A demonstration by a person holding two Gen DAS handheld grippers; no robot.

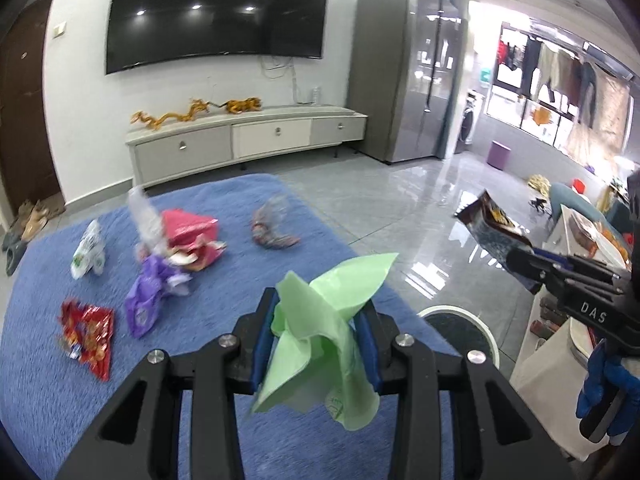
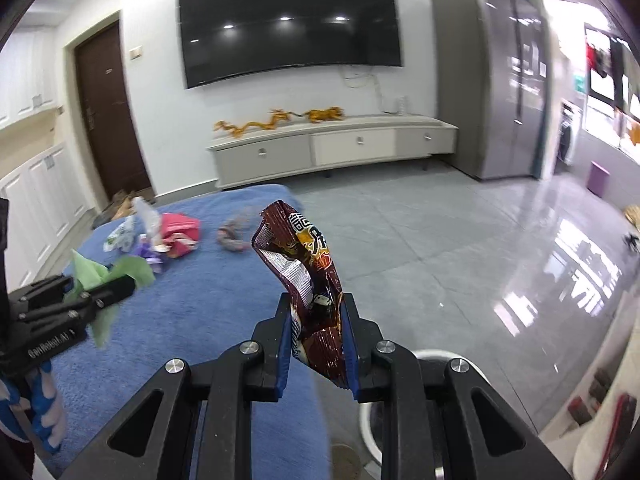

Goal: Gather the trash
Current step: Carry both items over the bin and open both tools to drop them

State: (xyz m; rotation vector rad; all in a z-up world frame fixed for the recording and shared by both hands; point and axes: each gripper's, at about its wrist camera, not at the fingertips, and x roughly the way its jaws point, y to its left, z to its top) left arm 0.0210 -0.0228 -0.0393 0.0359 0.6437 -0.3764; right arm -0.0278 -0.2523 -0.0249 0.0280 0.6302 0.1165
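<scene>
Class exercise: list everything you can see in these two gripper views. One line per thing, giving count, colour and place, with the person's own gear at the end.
green bag: one, light green, held in the left gripper
brown snack wrapper: one, dark brown, held in the right gripper
blue cloth: one, blue, covers the table
loose wrappers: five or six, red, purple, pink, white, clear, grey-pink, on the cloth
bin: one, white rim, on the floor below both grippers
television: one, black, on the wall
left gripper: one, black
right gripper: one, black
</scene>
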